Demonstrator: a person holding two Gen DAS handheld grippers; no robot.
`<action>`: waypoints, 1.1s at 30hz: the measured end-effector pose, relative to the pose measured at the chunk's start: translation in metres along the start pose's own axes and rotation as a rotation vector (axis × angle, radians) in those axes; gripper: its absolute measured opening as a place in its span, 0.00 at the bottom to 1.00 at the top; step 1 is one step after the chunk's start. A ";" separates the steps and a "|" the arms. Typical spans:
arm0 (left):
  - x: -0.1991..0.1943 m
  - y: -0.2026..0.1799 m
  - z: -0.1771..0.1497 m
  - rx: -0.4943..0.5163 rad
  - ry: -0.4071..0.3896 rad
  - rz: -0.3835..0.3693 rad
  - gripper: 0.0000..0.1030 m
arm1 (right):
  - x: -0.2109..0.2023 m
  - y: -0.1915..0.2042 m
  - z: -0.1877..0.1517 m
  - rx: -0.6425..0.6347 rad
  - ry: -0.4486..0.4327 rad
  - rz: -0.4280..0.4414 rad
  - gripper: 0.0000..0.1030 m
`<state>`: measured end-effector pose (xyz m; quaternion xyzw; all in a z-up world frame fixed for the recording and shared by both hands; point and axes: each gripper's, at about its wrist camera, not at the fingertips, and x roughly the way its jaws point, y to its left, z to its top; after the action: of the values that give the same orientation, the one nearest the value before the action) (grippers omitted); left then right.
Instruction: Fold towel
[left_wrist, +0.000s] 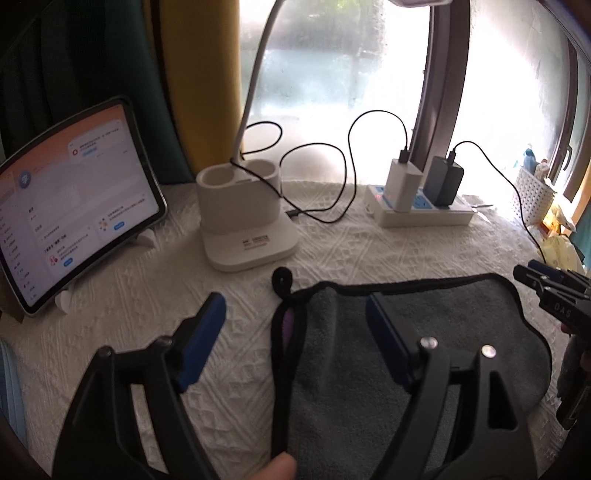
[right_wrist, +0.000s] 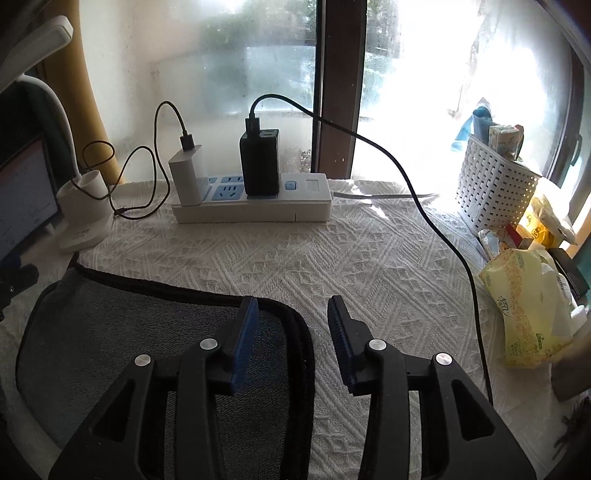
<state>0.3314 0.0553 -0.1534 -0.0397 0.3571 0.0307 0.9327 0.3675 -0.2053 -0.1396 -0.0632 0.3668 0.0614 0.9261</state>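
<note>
Grey towel (right_wrist: 122, 332) flat on the white-clothed surface (right_wrist: 369, 266) just in front of the power strip (right_wrist: 255, 210), left tongs (left_wrist: 295, 325) and right tongs (right_wrist: 293, 314) both wide open, empty, straddling its opposite edges.

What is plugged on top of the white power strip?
On the power strip stand a white charger and a black charger, each with a black cable. The sockets beneath them are covered; blue sockets between them stay visible.
</note>
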 end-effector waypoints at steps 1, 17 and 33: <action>-0.005 0.000 0.000 -0.002 -0.007 -0.001 0.78 | -0.005 0.002 0.000 0.000 -0.006 0.003 0.41; -0.081 -0.004 -0.020 0.006 -0.105 -0.019 0.80 | -0.084 0.018 -0.023 0.000 -0.077 0.027 0.42; -0.146 -0.021 -0.052 0.025 -0.161 -0.052 0.82 | -0.157 0.026 -0.056 -0.002 -0.148 0.042 0.43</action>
<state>0.1909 0.0257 -0.0933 -0.0346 0.2799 0.0050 0.9594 0.2120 -0.1993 -0.0743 -0.0517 0.2987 0.0858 0.9491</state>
